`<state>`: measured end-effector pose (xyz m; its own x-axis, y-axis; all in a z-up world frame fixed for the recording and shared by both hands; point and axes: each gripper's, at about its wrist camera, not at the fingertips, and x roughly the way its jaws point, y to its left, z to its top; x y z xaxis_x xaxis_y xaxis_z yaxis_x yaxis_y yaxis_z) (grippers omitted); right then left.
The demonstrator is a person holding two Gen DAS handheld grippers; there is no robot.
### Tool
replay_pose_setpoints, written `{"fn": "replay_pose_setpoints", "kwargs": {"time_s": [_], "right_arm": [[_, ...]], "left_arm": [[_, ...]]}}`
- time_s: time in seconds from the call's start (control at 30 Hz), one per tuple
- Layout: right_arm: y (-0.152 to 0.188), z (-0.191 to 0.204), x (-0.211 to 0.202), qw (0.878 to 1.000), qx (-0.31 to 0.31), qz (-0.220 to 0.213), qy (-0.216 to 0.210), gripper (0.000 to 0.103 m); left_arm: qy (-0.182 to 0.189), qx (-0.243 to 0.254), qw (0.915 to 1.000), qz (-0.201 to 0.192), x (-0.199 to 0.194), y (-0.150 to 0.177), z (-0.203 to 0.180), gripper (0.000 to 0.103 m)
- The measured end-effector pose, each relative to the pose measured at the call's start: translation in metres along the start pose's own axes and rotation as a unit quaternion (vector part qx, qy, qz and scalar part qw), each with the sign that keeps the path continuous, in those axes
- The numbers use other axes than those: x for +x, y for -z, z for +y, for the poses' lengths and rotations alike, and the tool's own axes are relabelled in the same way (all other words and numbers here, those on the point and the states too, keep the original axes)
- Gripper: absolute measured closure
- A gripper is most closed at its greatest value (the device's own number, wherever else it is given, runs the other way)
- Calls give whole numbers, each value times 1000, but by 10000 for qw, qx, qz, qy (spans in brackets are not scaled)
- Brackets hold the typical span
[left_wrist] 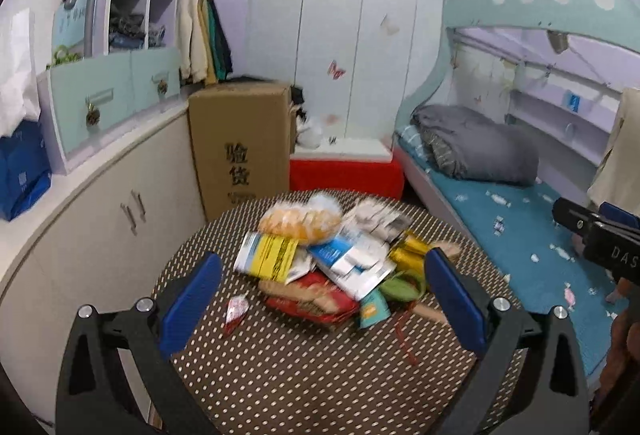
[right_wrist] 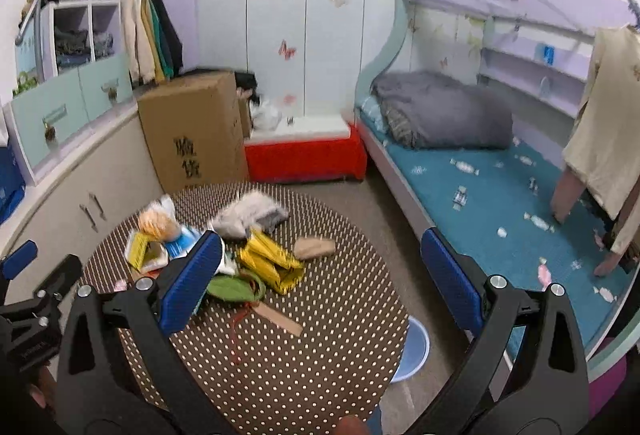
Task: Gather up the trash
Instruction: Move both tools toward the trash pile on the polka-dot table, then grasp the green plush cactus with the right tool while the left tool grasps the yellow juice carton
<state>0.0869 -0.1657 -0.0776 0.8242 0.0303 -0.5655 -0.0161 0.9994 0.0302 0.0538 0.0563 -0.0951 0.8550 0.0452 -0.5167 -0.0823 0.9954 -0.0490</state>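
A: What did the left wrist view show?

B: The left claw (left_wrist: 322, 275) stood wide open above the round dotted desk (left_wrist: 304, 367), gripping nothing. Between its blue fingers (left_wrist: 191, 295) lay the trash pile (left_wrist: 332, 259), heaped at the far middle of the desk.

A: What was in the pile?

B: A bag of bread (left_wrist: 302, 221) at the back, a yellow packet (left_wrist: 270, 255) just in front of it, a blue and white packet (left_wrist: 352, 263) leaning across a red wrapper (left_wrist: 316, 305), gold wrappers (left_wrist: 408, 249) to the right, and a green leaf-shaped scrap (left_wrist: 400, 289). A small red and white wrapper (left_wrist: 237, 311) lay apart on the left. The right claw (left_wrist: 600, 239) showed only partly at the right edge, over the bed (left_wrist: 532, 235); from there I could not tell its state.

A: And the right wrist view?

B: The right claw (right_wrist: 322, 271) was wide open too, and empty. Its left finger (right_wrist: 192, 279) covered part of the trash pile (right_wrist: 224, 247), which sat on the left half of the desk (right_wrist: 304, 355). The gold wrappers (right_wrist: 272, 263) were at the pile's near right, and a grey crumpled bag (right_wrist: 250, 215) lay at the back. A brown wrapper (right_wrist: 315, 247) lay just right of the heap. A blue basin (right_wrist: 414, 349) sat on the floor beside the desk, partly hidden under its rim. A cardboard box (right_wrist: 192, 123) stood beyond the desk, against the cabinet (right_wrist: 100, 195).
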Motion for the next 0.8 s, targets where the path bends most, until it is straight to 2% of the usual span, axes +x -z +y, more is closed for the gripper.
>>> {"fn": "replay_pose_setpoints", "kwargs": {"time_s": [0.1, 0.23, 0.47, 0.57, 0.63, 0.73, 0.8], "right_arm": [[18, 3, 33, 9991, -54, 420, -34, 6], [40, 16, 72, 9951, -173, 934, -290, 6], [66, 48, 127, 9848, -526, 1400, -878, 6], [73, 59, 147, 9793, -576, 1564, -1145, 17], [76, 65, 158, 9774, -572, 1608, -1244, 21], [78, 72, 170, 9747, -551, 1654, -1396, 36], [78, 73, 175, 9732, -516, 1691, -1470, 61]], "left_arm": [[-95, -10, 9996, 265, 17, 14, 11, 4], [-203, -22, 9980, 596, 38, 31, 23, 4], [-259, -104, 9943, 1030, 67, 49, 41, 4], [-220, -153, 9935, 1108, 74, 49, 44, 4], [-169, -184, 9933, 1131, 78, 48, 44, 4], [-12, -334, 9922, 1198, 85, 44, 44, 4], [91, -430, 9920, 1182, 88, 42, 44, 4]]}}
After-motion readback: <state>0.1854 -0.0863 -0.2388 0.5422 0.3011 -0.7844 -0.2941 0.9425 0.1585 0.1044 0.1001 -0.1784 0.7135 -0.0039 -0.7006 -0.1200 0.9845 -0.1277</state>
